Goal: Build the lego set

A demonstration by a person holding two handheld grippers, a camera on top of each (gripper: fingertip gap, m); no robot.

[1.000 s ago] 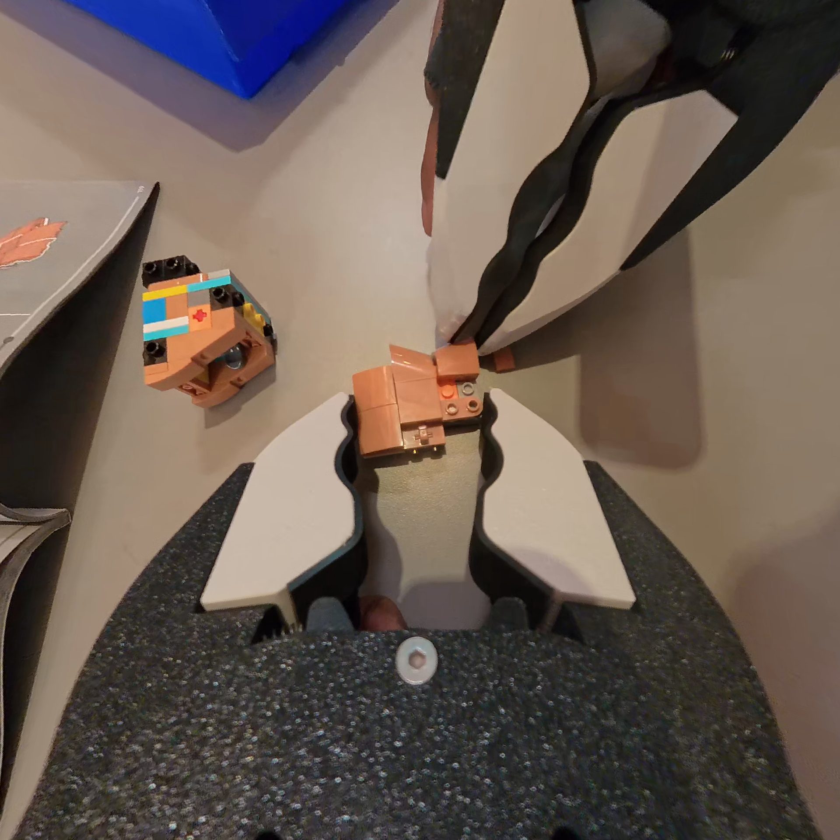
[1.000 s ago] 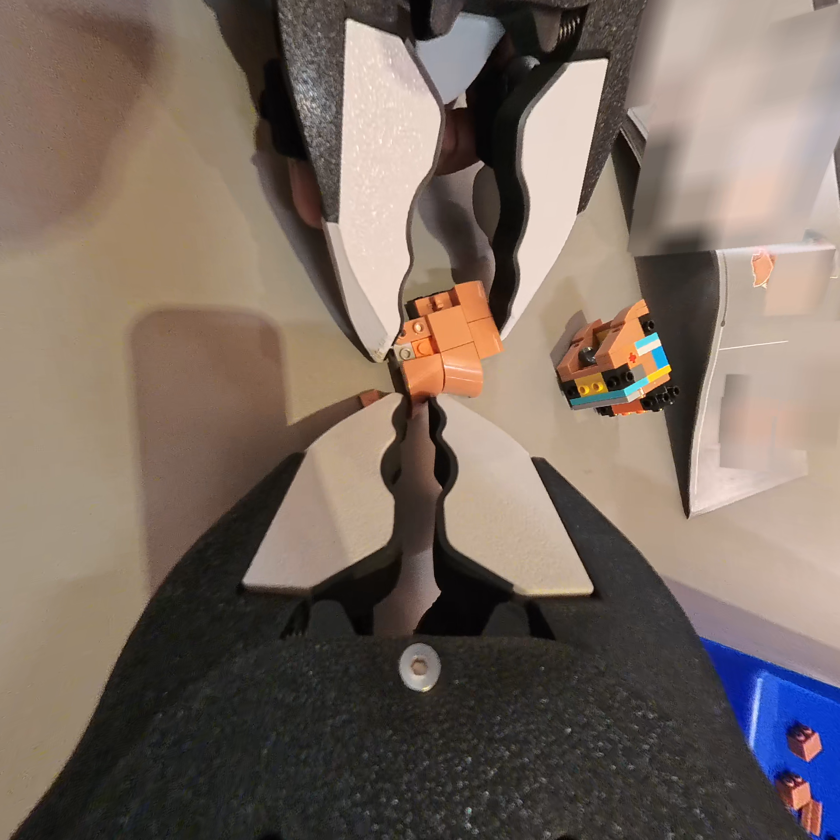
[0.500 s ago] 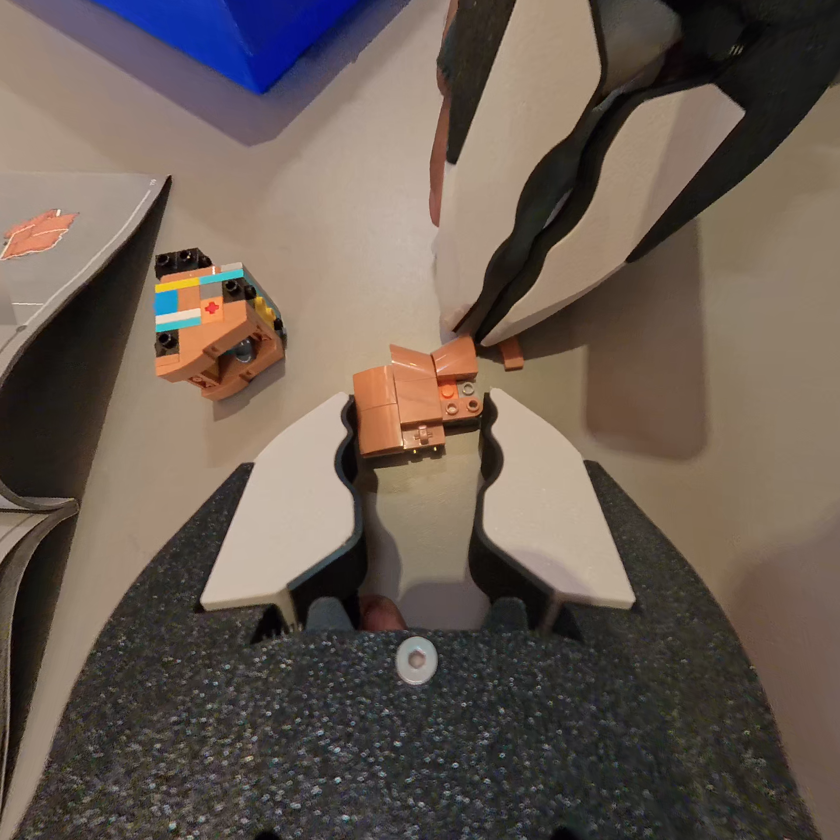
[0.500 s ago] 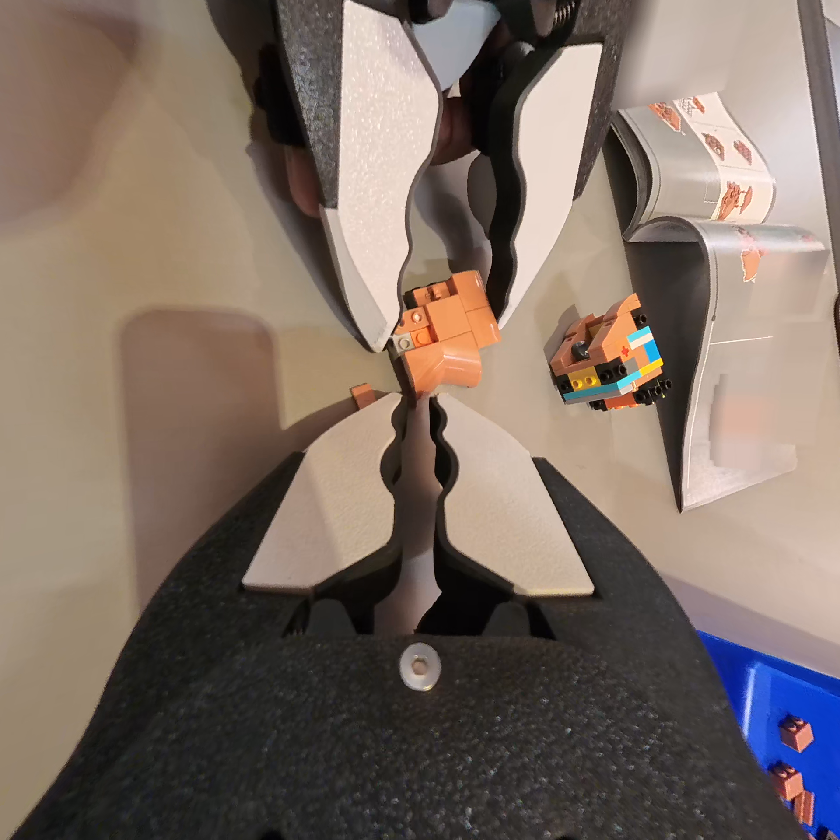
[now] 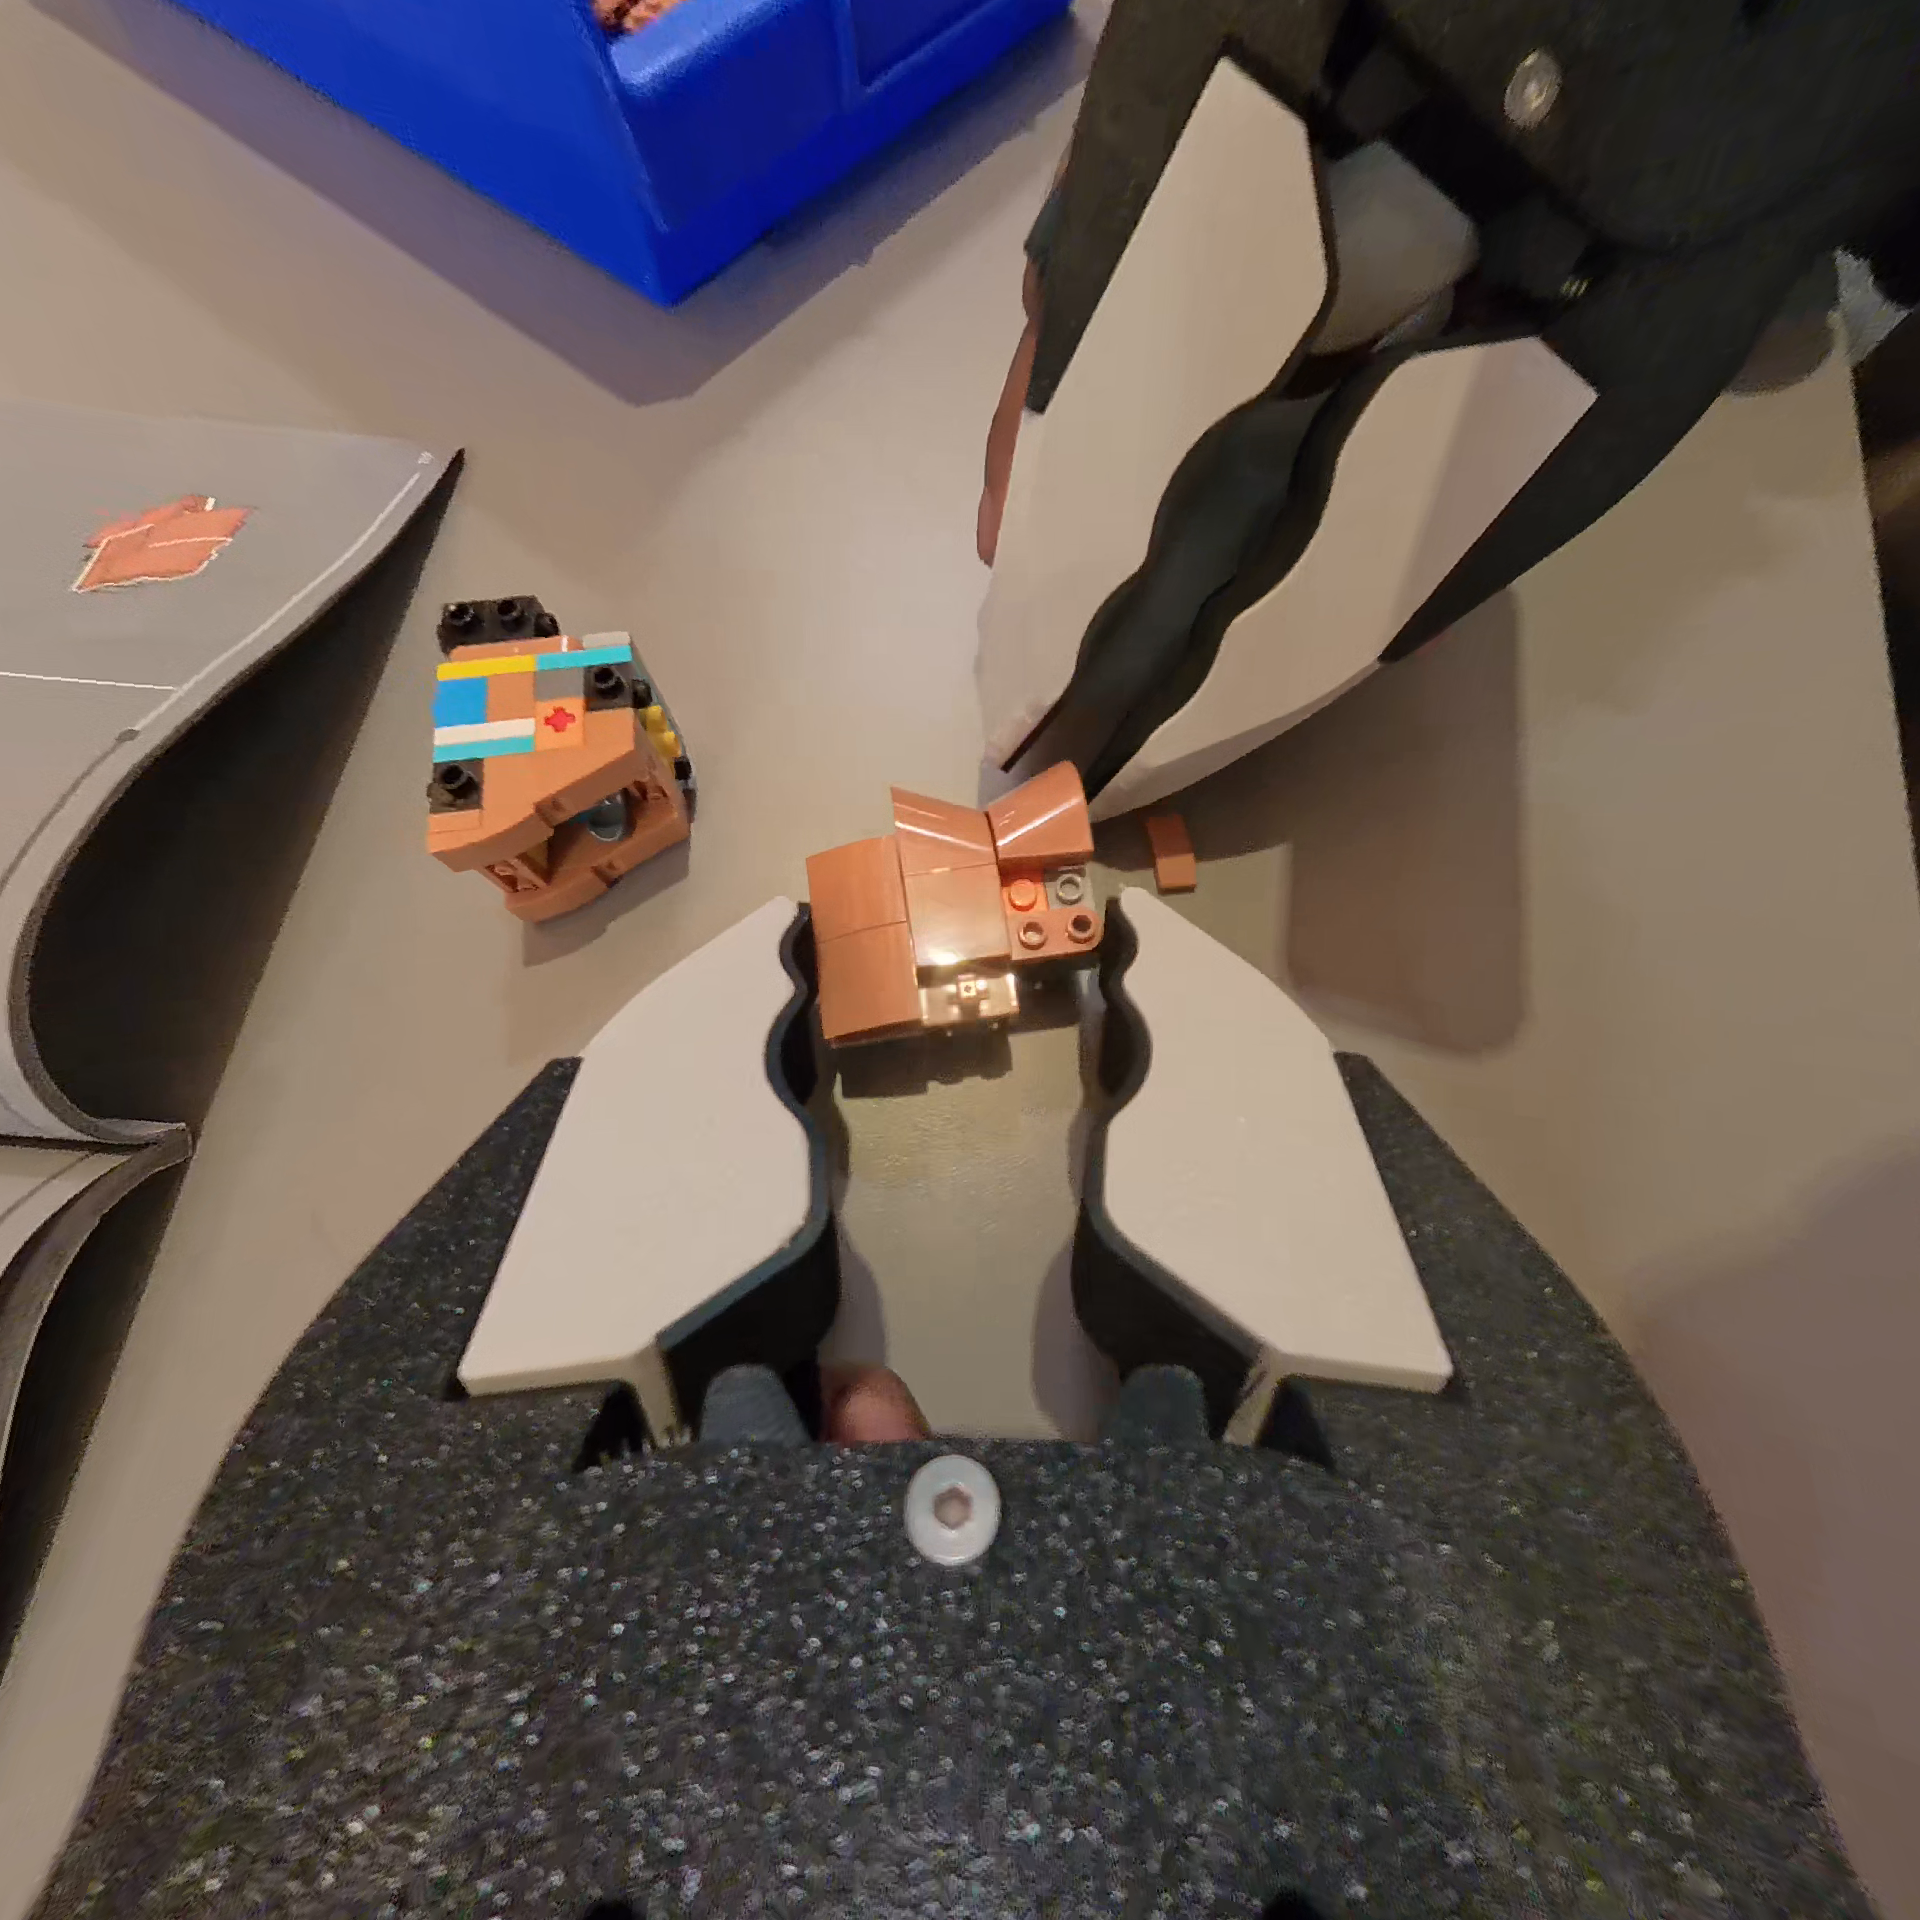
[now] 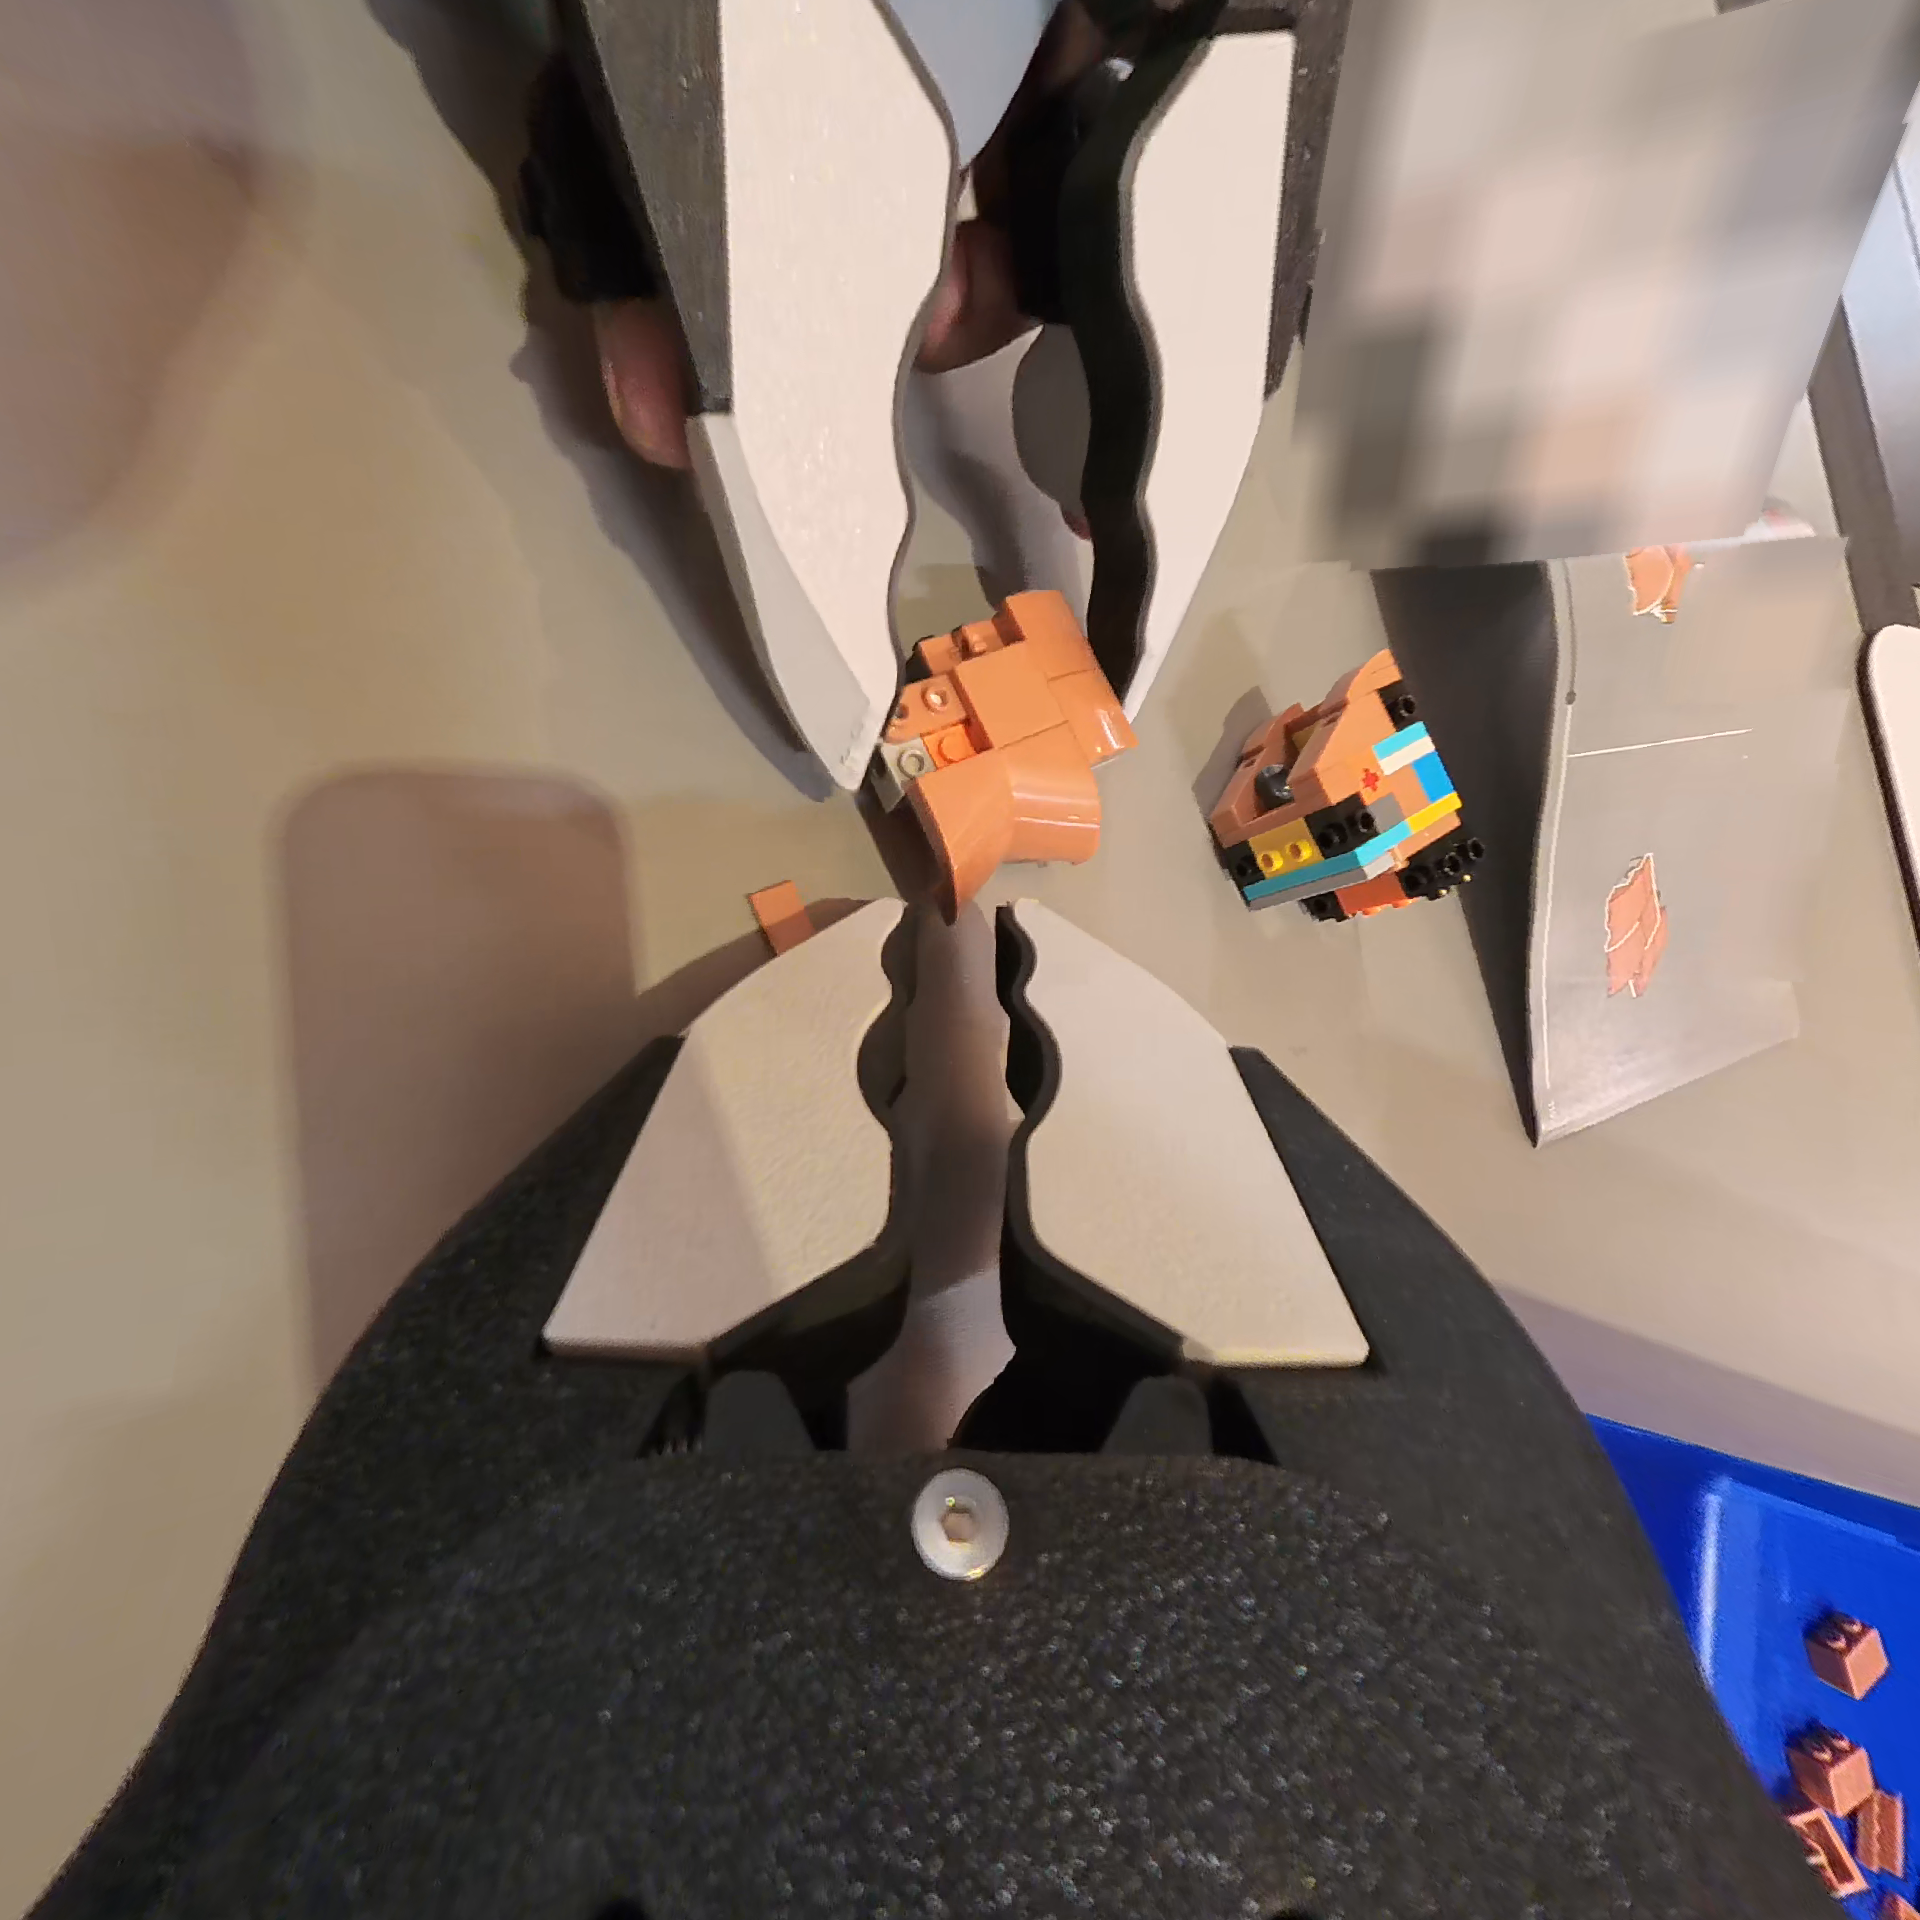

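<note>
Brown bricks make up the small lego assembly we clamp between the left gripper tips, steadying it on the desk. Our right gripper, nearly closed and empty, presses a sloped brick on just ahead.

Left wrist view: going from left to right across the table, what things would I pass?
Open instruction booklet → multicoloured lego block → brown lego piece held between the left gripper fingers → small loose brown tile.
</note>
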